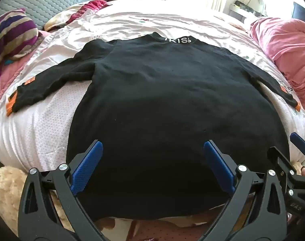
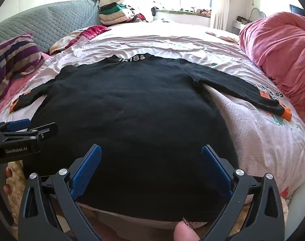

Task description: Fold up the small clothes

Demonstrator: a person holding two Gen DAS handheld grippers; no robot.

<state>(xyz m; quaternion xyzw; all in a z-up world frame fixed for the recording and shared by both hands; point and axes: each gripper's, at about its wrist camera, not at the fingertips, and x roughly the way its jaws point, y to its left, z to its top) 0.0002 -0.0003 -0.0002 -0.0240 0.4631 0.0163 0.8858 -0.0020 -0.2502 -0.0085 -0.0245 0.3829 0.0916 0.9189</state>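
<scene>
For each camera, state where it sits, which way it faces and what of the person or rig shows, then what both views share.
Left wrist: on the left claw, near the hem of the black sweater, facing its collar; open blue fingers, plus the right claw at the right edge.
Right wrist: on the right claw, facing the same way; open fingers, the left claw at left, a fingertip at the bottom.
Shared: sweater, bed, pink quilt, striped pillow.
</scene>
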